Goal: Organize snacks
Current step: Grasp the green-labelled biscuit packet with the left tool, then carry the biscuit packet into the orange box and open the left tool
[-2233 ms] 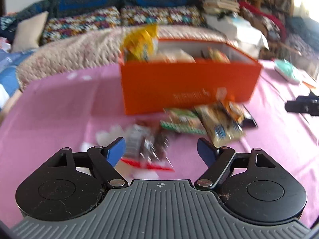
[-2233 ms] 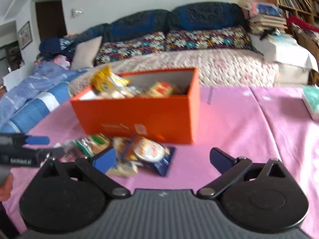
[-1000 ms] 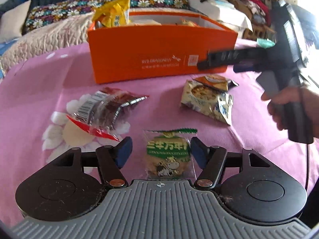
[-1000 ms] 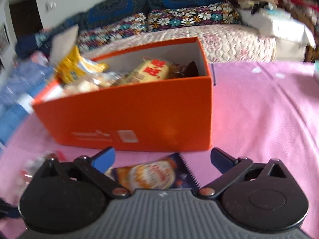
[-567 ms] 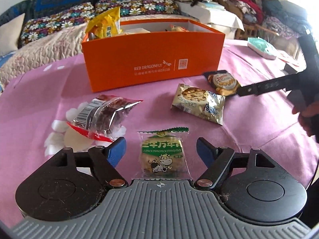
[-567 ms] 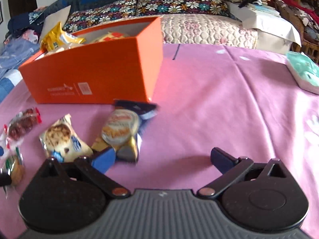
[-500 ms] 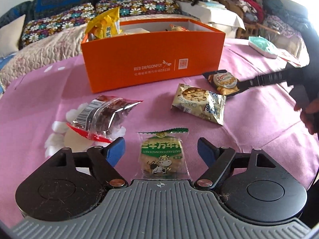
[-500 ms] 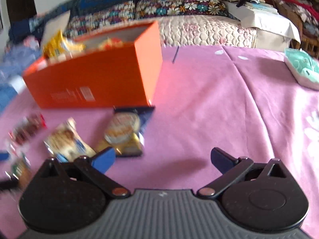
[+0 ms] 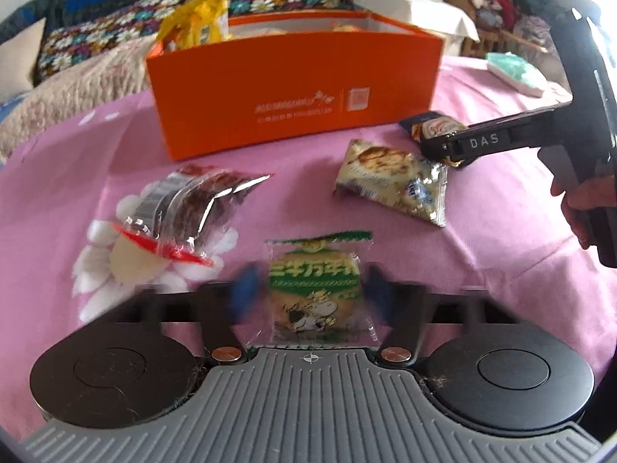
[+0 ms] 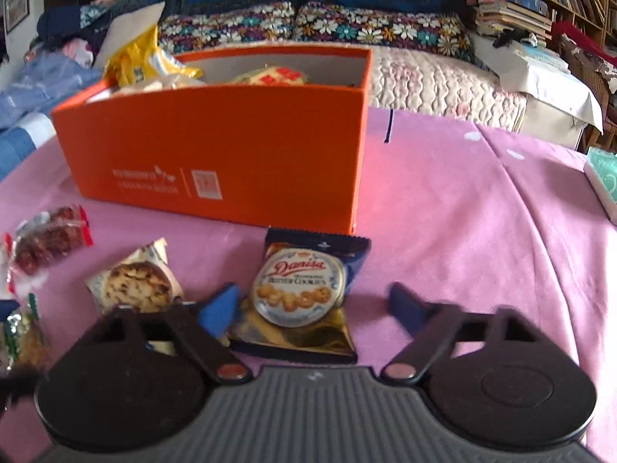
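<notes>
Left wrist view: the left gripper (image 9: 308, 289) has blurred blue fingertips (image 9: 243, 289), one on each side of the green biscuit packet (image 9: 316, 289); whether its jaws are touching the wrapper cannot be told. That packet lies flat on the pink bench (image 9: 58, 177), its long axis running away from the camera, its near end hidden by the gripper body. At far left sits a clear packet of dark red snacks (image 9: 189, 208). Behind, the orange box (image 9: 297, 92) holds a yellow bag (image 9: 196, 19) at its left end; other contents are hard to make out. Right of the box, a pale cookie packet (image 9: 393, 181) lies aslant.

Right wrist view: the right gripper (image 10: 312, 305) has its jaws apart around the blue Danisa cookie packet (image 10: 300, 289), left fingertip just beside it, long axis pointing toward the box.
</notes>
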A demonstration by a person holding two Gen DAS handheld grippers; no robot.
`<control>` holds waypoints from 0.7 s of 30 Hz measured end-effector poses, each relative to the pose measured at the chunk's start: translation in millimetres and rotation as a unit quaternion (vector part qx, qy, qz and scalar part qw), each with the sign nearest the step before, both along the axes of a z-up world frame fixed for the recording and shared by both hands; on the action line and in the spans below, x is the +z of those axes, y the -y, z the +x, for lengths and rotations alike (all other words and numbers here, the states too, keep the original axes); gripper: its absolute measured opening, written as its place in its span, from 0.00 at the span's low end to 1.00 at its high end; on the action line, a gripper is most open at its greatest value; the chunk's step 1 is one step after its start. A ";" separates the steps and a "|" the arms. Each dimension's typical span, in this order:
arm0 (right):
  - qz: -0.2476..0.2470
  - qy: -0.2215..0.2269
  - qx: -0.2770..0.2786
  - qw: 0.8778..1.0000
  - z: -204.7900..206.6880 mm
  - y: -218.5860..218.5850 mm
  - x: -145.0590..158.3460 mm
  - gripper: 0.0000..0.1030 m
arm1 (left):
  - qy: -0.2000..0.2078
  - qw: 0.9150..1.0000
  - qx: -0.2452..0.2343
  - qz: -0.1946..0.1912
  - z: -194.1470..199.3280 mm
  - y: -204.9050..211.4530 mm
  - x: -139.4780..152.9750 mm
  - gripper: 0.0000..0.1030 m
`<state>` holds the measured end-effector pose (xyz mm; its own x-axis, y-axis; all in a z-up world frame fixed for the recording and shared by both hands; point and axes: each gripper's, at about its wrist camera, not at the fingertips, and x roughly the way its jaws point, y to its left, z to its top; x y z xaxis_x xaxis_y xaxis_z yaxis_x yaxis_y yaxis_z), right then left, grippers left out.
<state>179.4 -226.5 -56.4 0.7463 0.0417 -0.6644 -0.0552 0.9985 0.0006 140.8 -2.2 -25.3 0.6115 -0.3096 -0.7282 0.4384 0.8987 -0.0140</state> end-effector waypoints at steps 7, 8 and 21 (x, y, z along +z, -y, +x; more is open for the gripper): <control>0.019 -0.005 0.009 1.000 -45.9 29.6 7.3 0.49 | -0.006 1.000 -0.020 -0.010 -15.1 2.3 3.1 0.20; 0.025 -0.004 0.009 1.000 -54.9 33.9 9.1 0.48 | -0.012 1.000 -0.018 -0.017 -14.6 0.7 5.0 0.20; 0.090 0.113 0.014 0.989 -44.2 27.7 93.1 0.48 | 0.027 0.994 0.025 -0.107 18.0 -8.3 88.9 0.20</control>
<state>135.3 -254.2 36.7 0.8720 0.1673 -0.4601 -0.1027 0.9814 0.1621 158.8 6.1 63.7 0.6664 -0.4219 -0.6148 0.3987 0.8984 -0.1843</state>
